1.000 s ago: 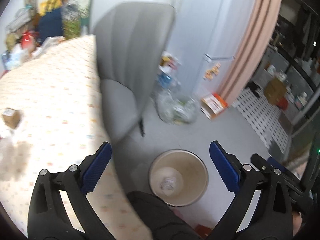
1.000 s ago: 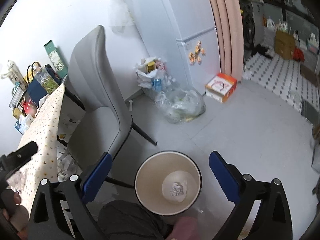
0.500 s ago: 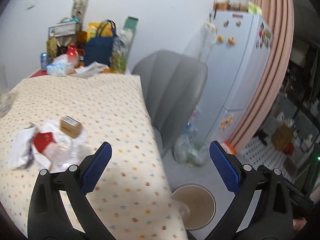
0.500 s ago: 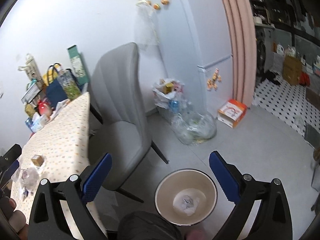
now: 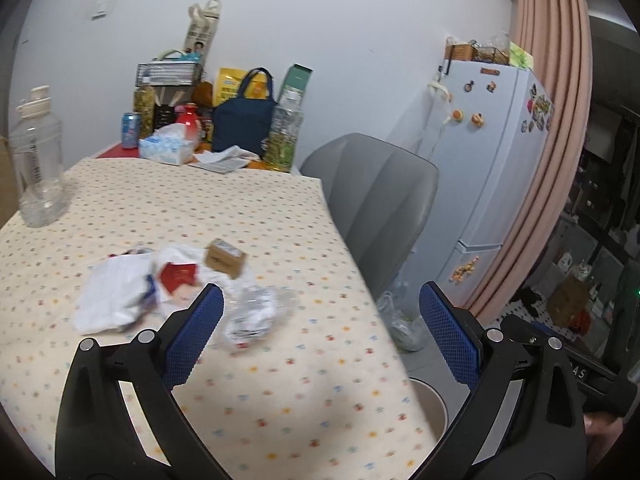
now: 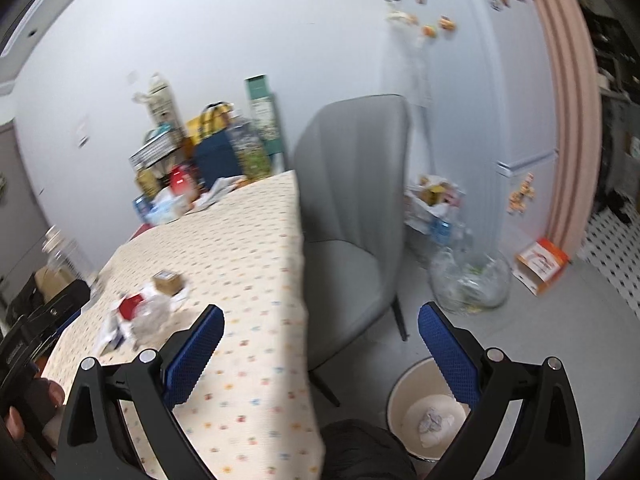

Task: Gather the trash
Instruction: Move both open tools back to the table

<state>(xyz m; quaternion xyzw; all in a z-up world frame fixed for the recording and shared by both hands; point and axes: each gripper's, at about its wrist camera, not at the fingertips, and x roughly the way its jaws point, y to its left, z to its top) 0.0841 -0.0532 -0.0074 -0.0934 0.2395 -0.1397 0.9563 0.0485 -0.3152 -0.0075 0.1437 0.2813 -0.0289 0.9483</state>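
Trash lies in a heap on the dotted tablecloth (image 5: 260,216): a white wrapper (image 5: 114,296), a red packet (image 5: 178,278), a small cardboard box (image 5: 226,258) and crumpled clear plastic (image 5: 252,312). My left gripper (image 5: 320,326) is open and empty, just short of the clear plastic. My right gripper (image 6: 320,338) is open and empty over the table's right edge; the heap (image 6: 148,308) is to its left. The round bin (image 6: 430,412) stands on the floor by the table, with crumpled paper (image 6: 430,420) inside. It also shows in the left wrist view (image 5: 430,404).
A grey chair (image 5: 380,208) stands at the table's right side. A clear water bottle (image 5: 36,168) stands at the left. Bags, a can and a tissue pack (image 5: 168,148) crowd the far end. A fridge (image 5: 492,160) and a clear sack of bottles (image 6: 470,284) stand beyond the chair.
Both grippers have swung up and left from above the bin toward the table. The trash heap has come into the left view, close to its fingers. Both stay open.
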